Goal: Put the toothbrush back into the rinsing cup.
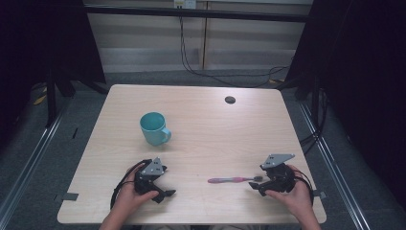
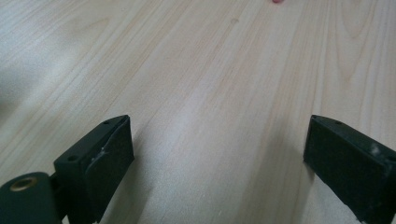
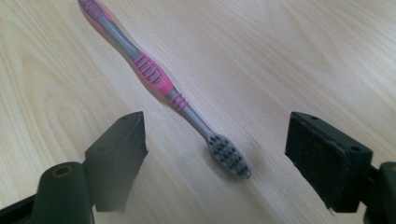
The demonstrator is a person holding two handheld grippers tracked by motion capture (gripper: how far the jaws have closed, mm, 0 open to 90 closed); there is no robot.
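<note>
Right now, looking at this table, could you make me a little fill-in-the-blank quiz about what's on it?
1. The teal mug stands upright, nearer the ____ gripper.
2. The pink and grey toothbrush lies flat with its bristle head between the jaws of the ____ gripper.
3. The left gripper has its jaws ____, with bare wooden table between them.

Missing words: left; right; open

pink and grey toothbrush (image 3: pixel 159 79), partly cut-off brand lettering on handle, likely "Colgate"

Wooden table (image 1: pixel 201 120), teal mug (image 1: pixel 154 128), pink toothbrush (image 1: pixel 234 179)
</note>
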